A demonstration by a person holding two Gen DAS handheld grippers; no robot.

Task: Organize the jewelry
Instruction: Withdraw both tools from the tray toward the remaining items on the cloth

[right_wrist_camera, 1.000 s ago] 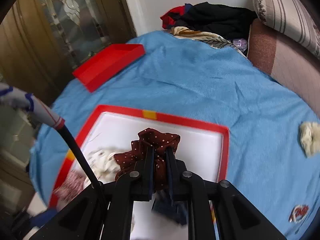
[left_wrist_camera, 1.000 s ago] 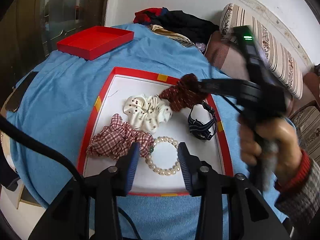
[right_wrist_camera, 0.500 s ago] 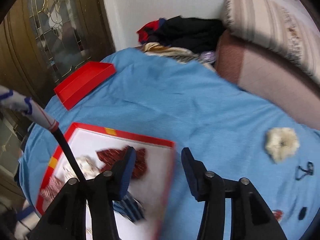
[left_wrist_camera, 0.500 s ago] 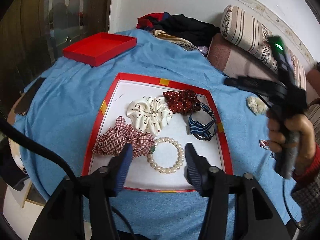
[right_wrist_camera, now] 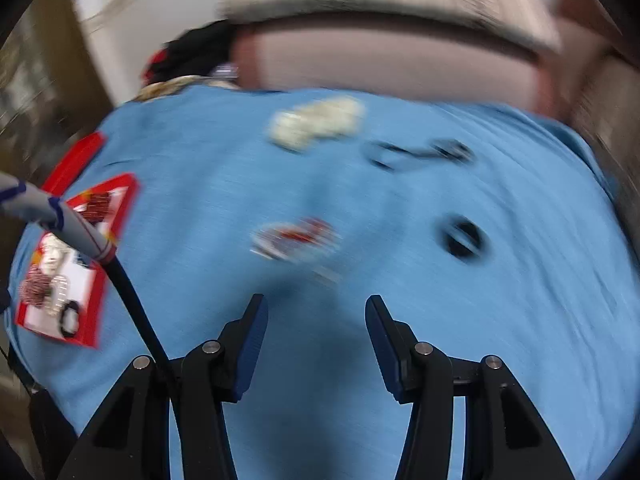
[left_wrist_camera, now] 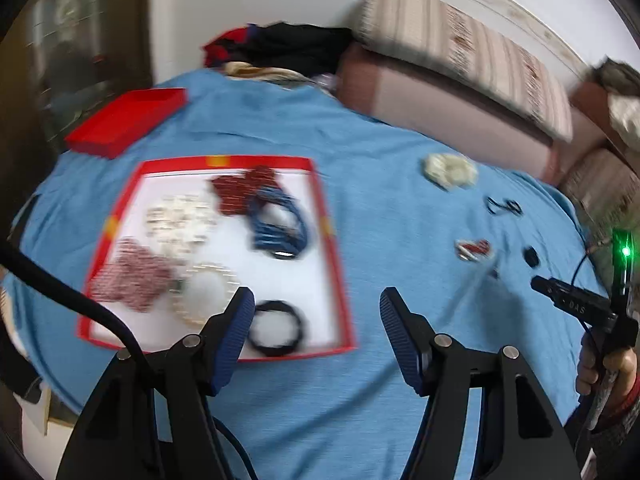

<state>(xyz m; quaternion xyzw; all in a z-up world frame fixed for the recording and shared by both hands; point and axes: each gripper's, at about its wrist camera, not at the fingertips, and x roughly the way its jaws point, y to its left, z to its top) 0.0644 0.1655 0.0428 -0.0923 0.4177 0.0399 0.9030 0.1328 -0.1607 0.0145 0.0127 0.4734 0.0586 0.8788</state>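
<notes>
Right wrist view is showing the right tongs point(right_wrist_camera: 312, 336) standing apart and empty over the blue-covered desk point(right_wrist_camera: 360, 280), presumably heading for the loose red-and-white hair clip point(right_wrist_camera: 296, 236). Left tongs point(left_wrist_camera: 316, 332), opening and holding nothing, are hovering at the red tray point(left_wrist_camera: 336, 264) edge beside a black hair tie point(left_wrist_camera: 276, 328).

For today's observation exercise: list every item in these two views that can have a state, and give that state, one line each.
left gripper: jaws opening, nothing between them
right gripper: open, empty
red-rimmed tray: holding hair ties and a bead bracelet
red lid: off, lying apart on the cloth
cream scrunchie: loose on the cloth, outside the tray
small black ring: loose on the cloth
</notes>
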